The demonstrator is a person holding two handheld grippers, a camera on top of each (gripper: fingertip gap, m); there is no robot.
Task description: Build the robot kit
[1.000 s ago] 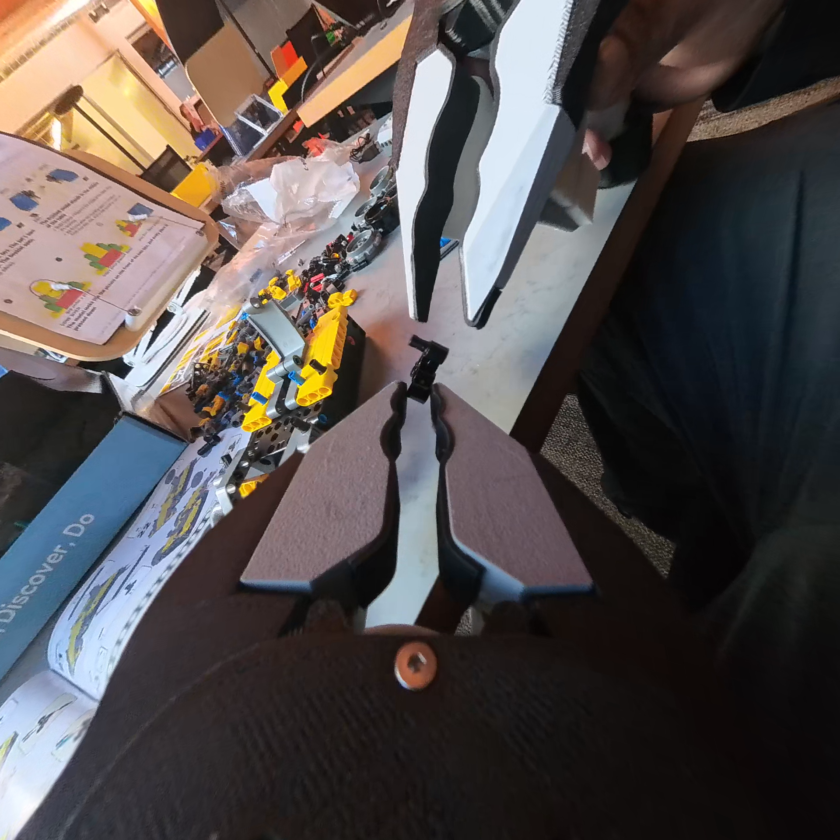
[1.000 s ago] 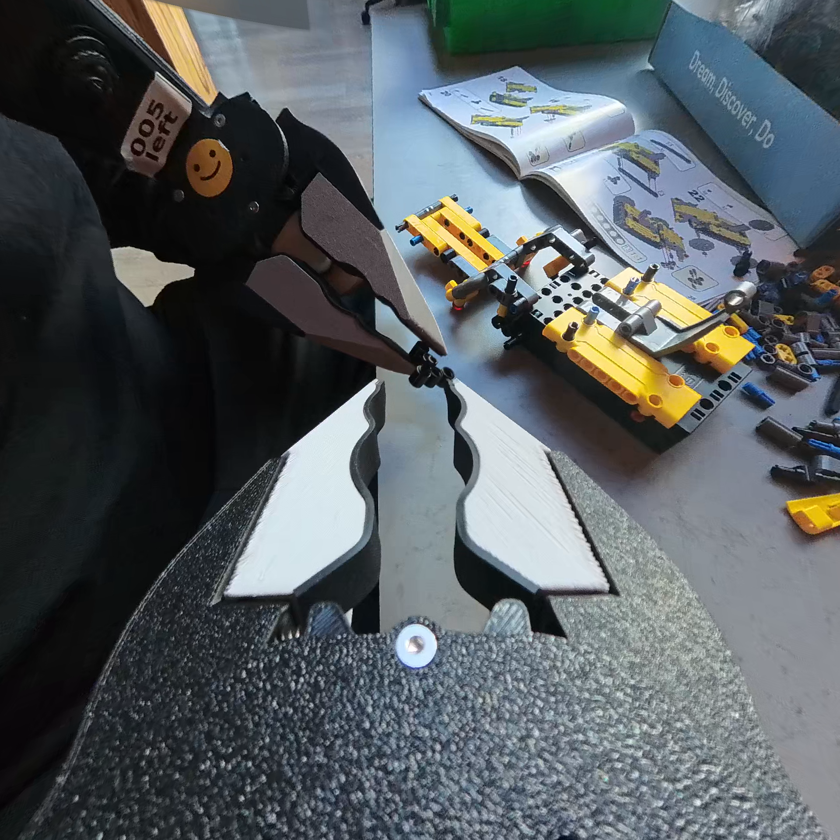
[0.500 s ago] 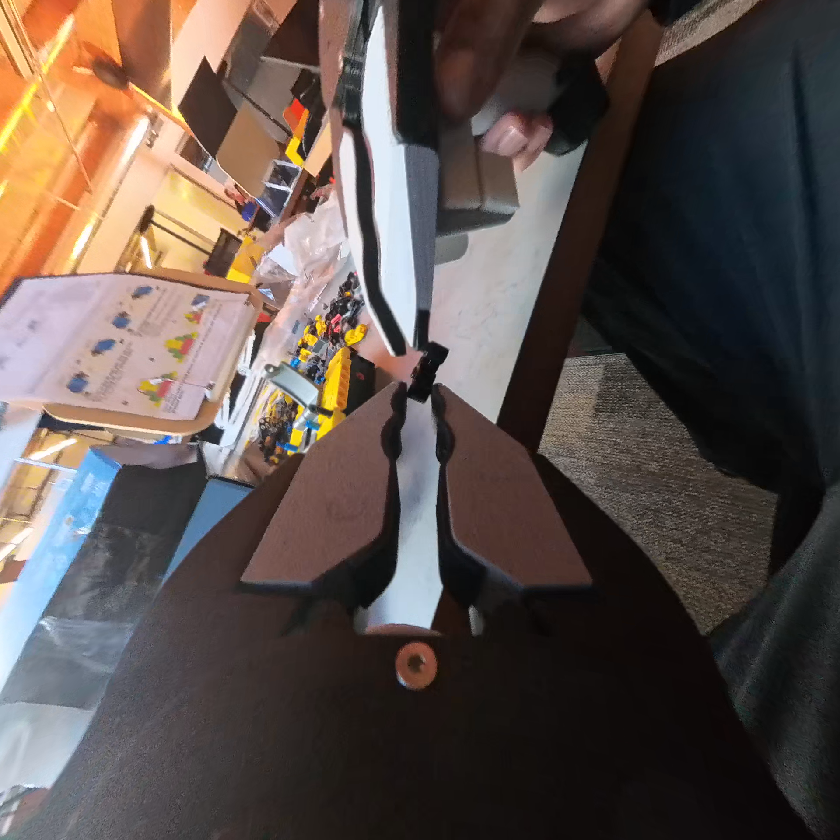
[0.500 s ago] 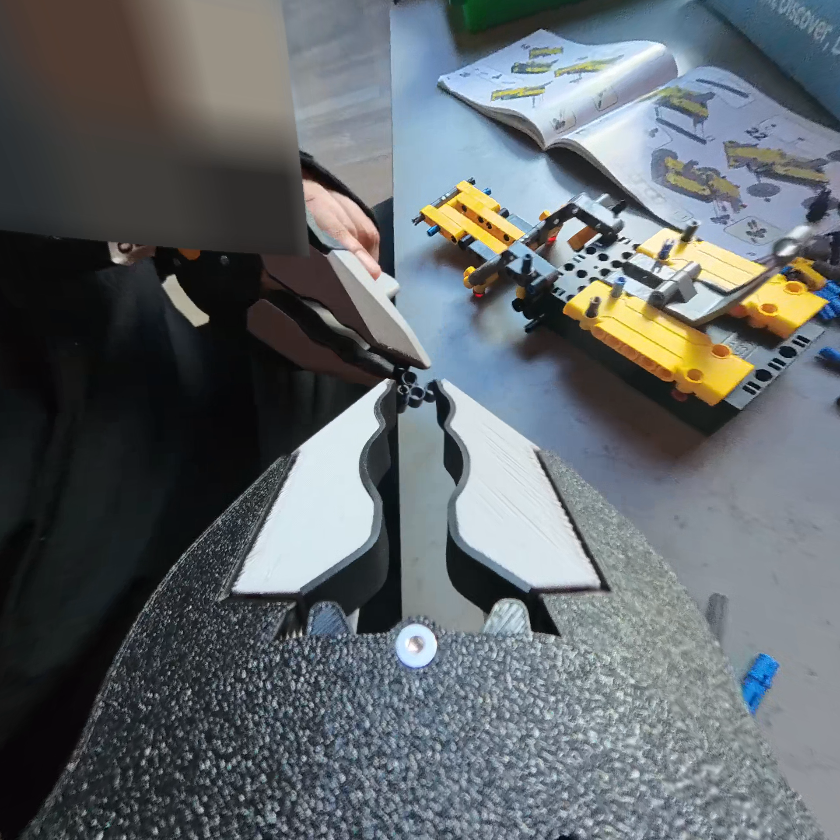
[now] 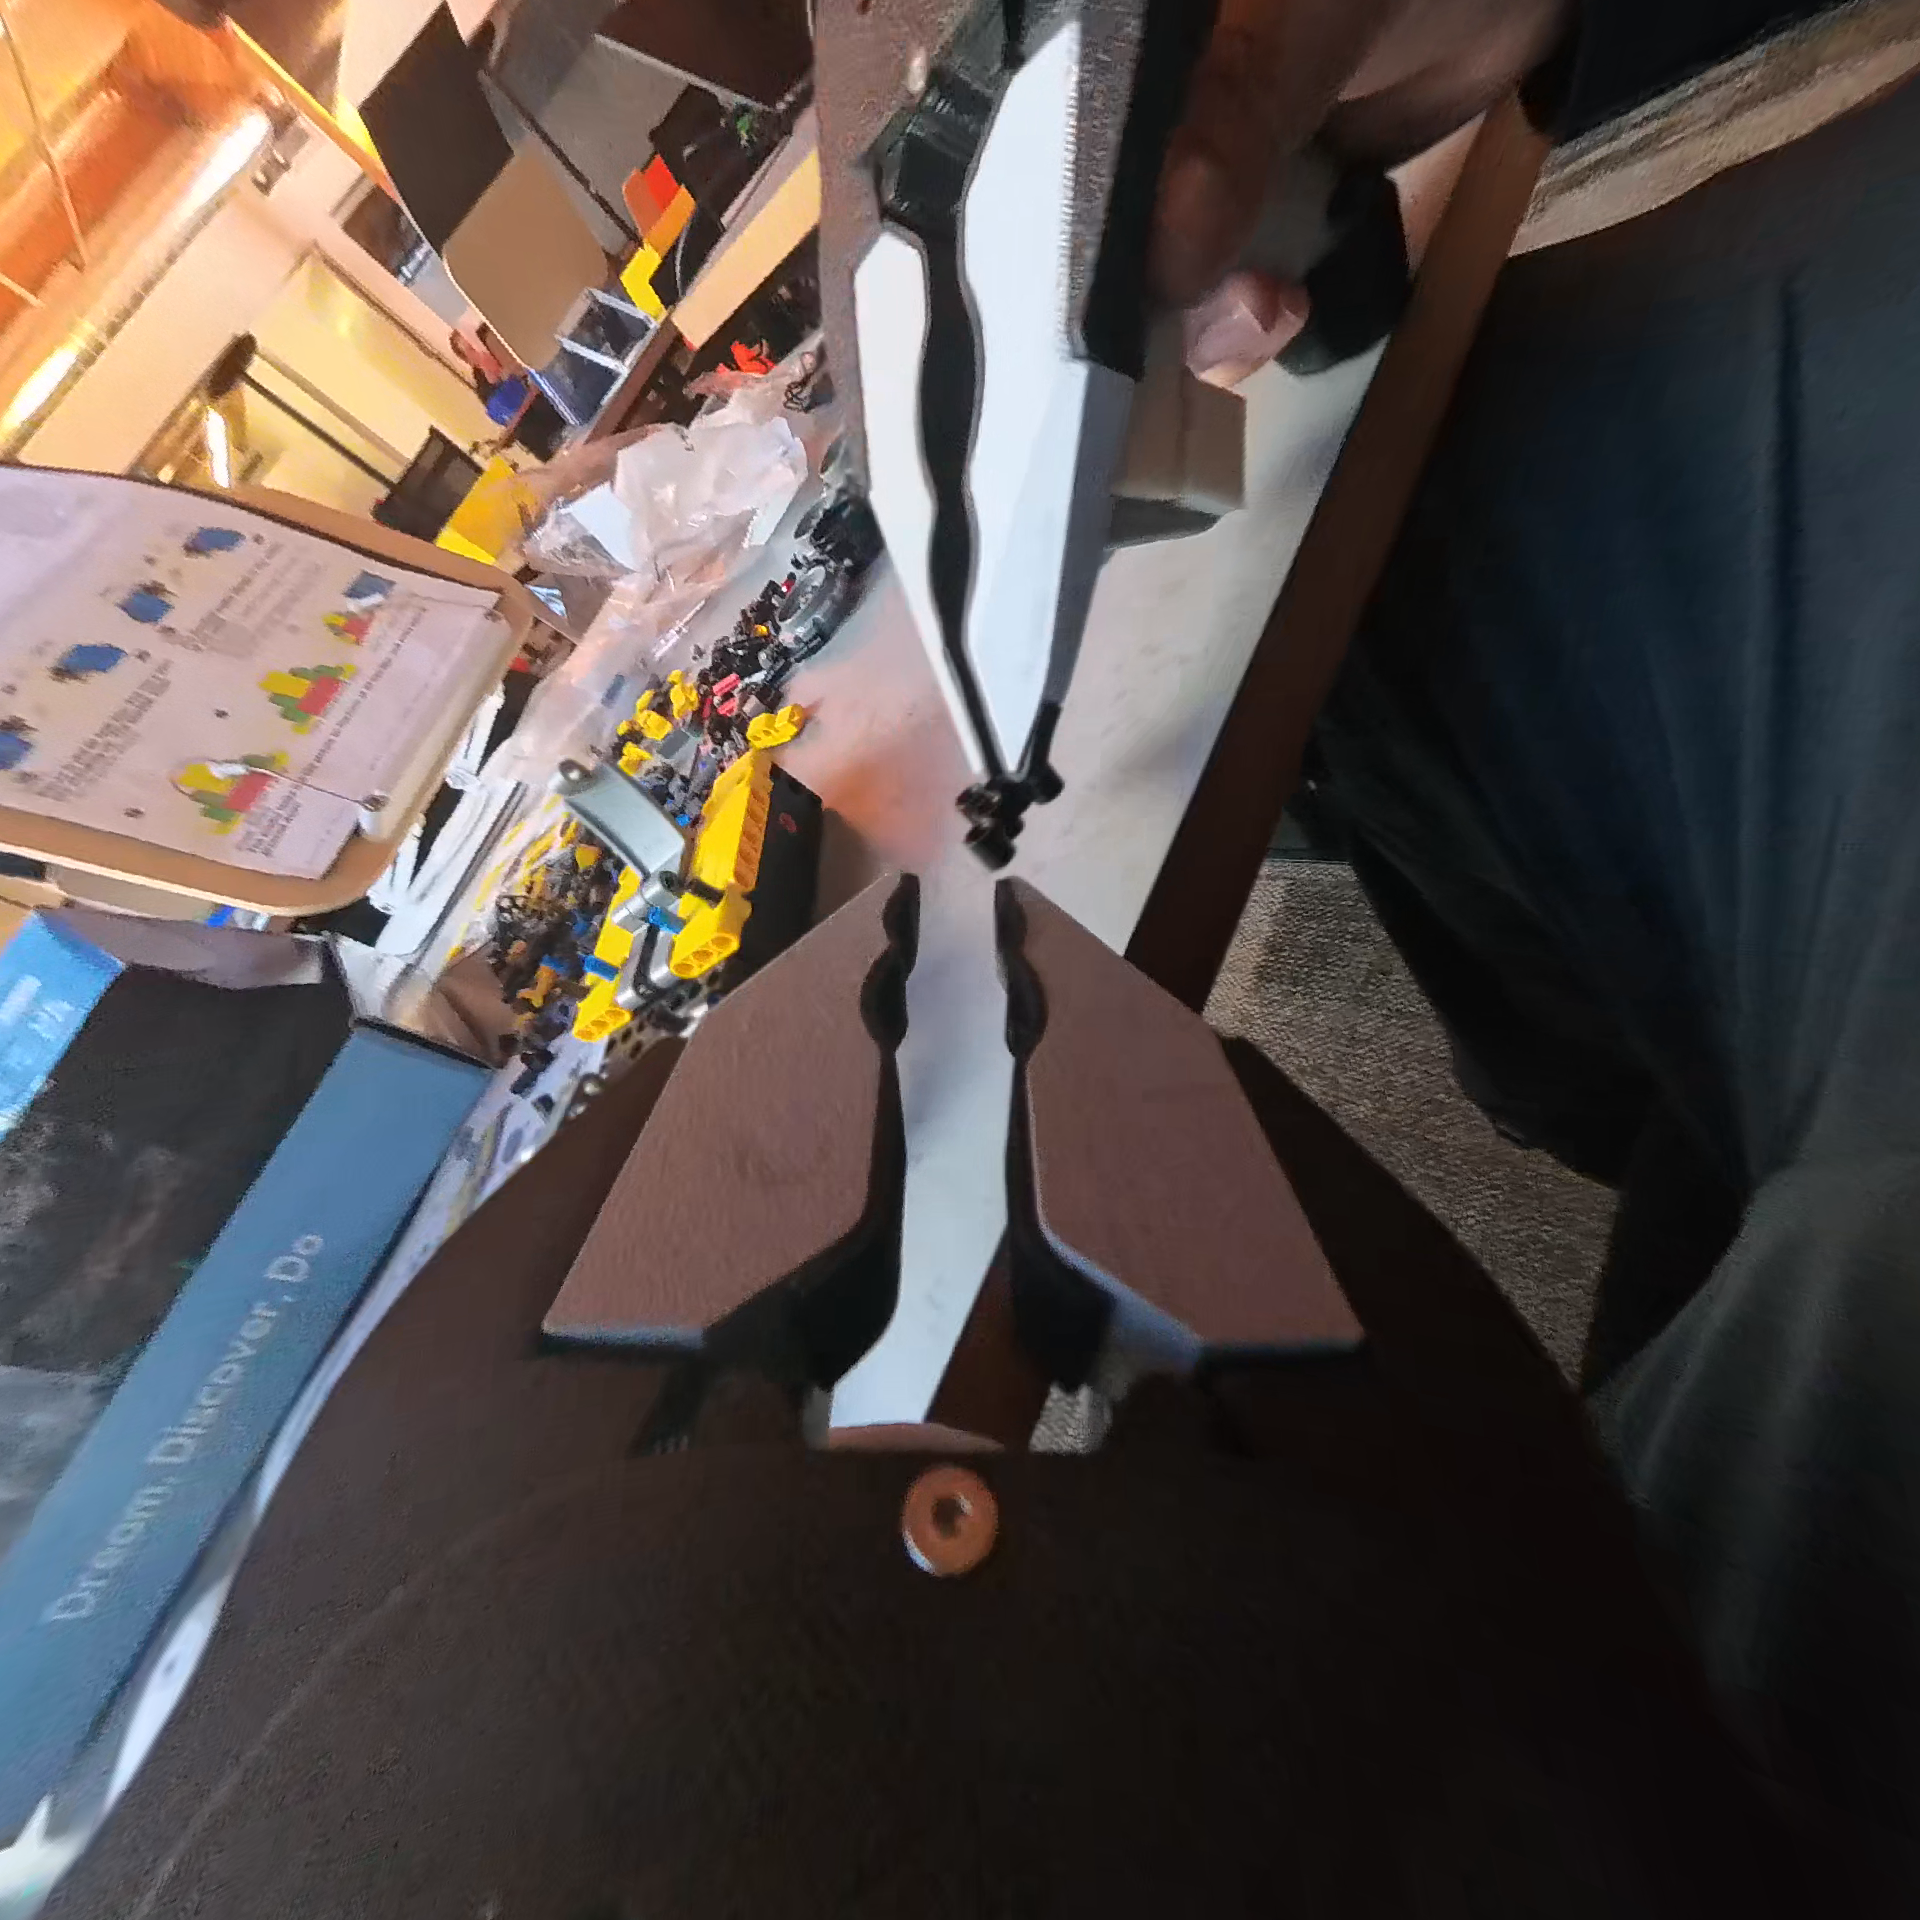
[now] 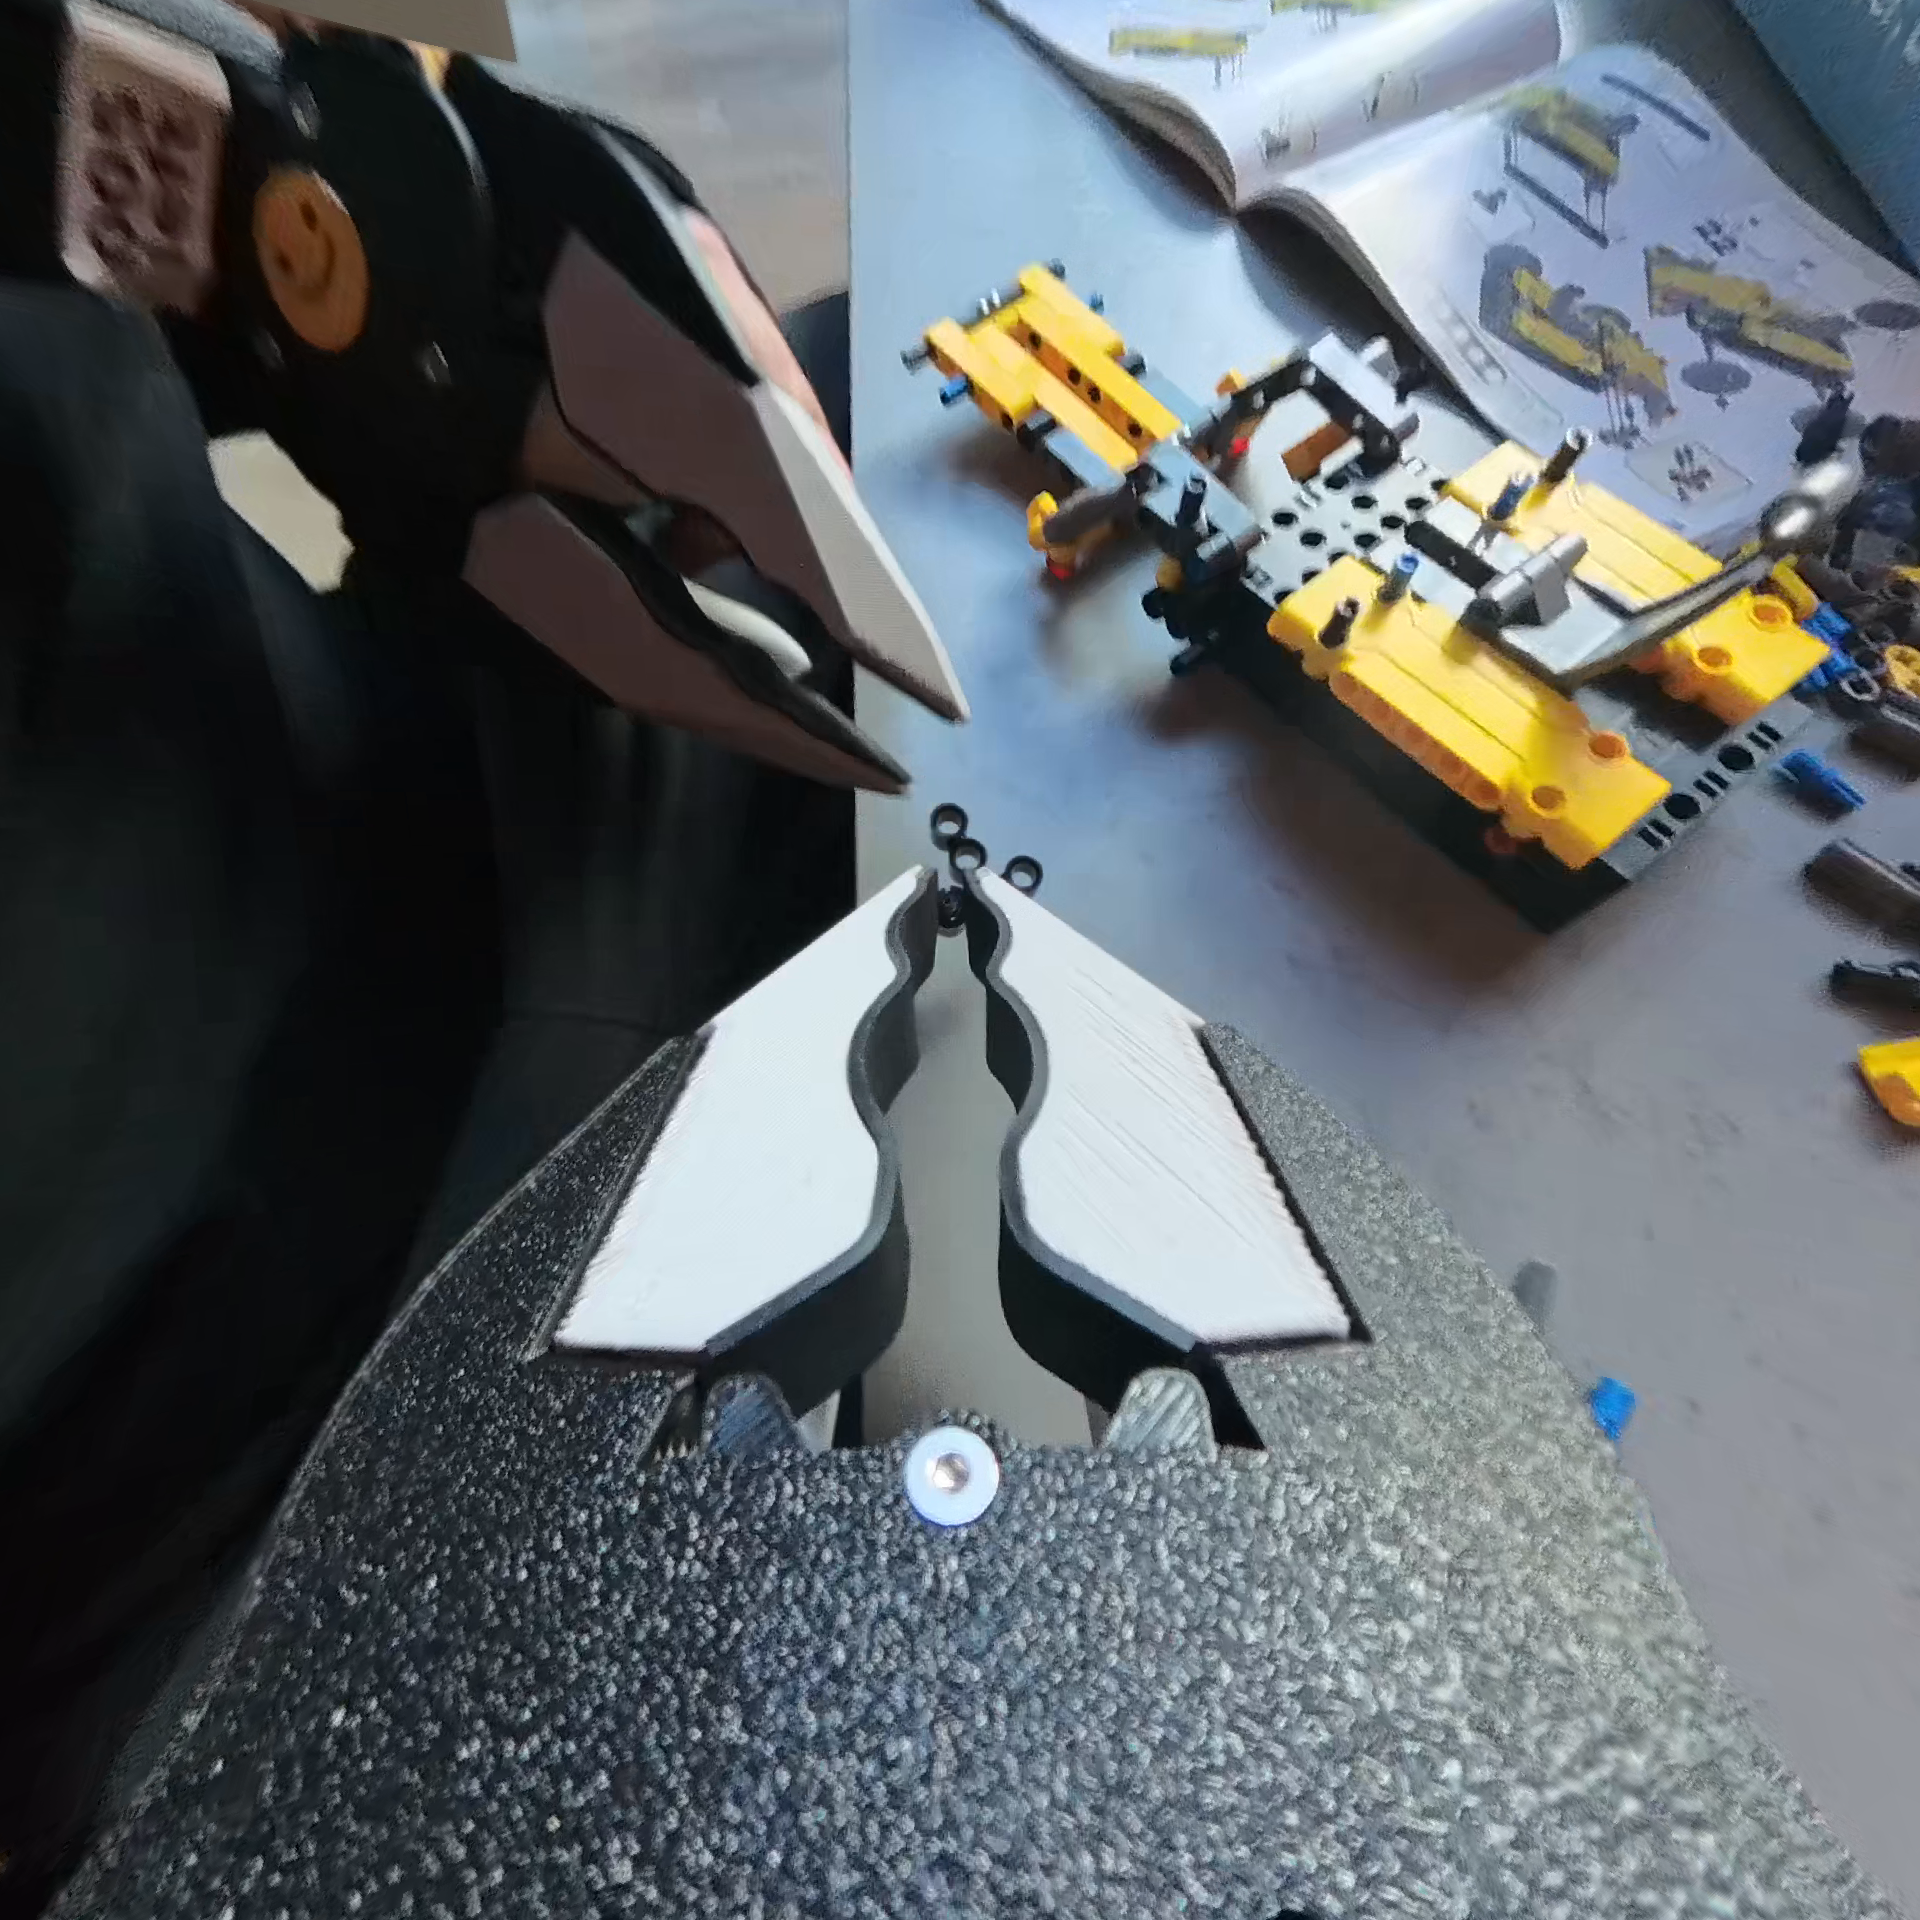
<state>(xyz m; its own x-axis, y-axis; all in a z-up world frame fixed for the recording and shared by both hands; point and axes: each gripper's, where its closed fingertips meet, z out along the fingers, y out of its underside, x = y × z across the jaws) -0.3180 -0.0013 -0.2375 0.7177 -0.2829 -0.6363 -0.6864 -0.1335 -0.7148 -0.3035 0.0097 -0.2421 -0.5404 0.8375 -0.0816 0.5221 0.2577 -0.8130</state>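
Note:
A small black connector piece (image 6: 966,854) with several round holes is pinched in the tips of my right gripper (image 6: 951,883), whose white fingers are shut on it above the grey table (image 6: 1247,1091). My left gripper (image 6: 923,750), with brown pads, is open and empty, its tips a short way up and left of the piece. In the left wrist view the left gripper (image 5: 951,885) points at the piece (image 5: 1000,816), which hangs from the right gripper (image 5: 1013,743) just ahead of it. The gap between the left jaws is narrow.
A yellow and black brick model (image 6: 1455,644) lies on the table to the right, with an open instruction booklet (image 6: 1558,208) behind it and loose parts (image 6: 1860,935) at the right edge. A blue box (image 5: 208,1351), a board with a sheet (image 5: 208,665) and plastic bags (image 5: 707,488) stand farther off. My two grippers' fingertips are within a few centimetres of each other.
The left gripper held the black piece before; it has opened and drawn back. The right gripper closed on the piece and now holds it alone.

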